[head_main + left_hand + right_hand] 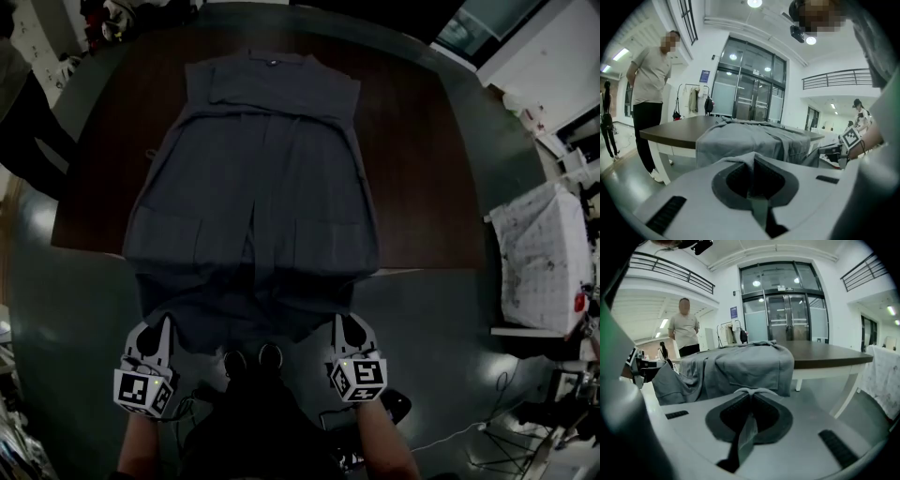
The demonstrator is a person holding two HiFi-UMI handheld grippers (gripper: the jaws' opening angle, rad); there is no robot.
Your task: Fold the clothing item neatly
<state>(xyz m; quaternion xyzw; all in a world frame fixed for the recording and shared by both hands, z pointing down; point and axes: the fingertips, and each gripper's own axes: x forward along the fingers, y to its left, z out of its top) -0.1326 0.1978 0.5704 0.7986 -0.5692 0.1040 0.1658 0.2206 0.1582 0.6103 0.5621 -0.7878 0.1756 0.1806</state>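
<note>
The garment (253,187) lies spread on the table (422,169), collar at 12 o'clock, hem hanging over the near edge. The left gripper (156,328) at 7 o'clock and the right gripper (349,326) at 5 o'clock each pinch a hem corner. No fold shows yet, so the whole job seems left.

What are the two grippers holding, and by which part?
Both are shut on the grey garment: the left gripper pinches its bottom hem near the left corner, the right gripper near the right corner.
</note>
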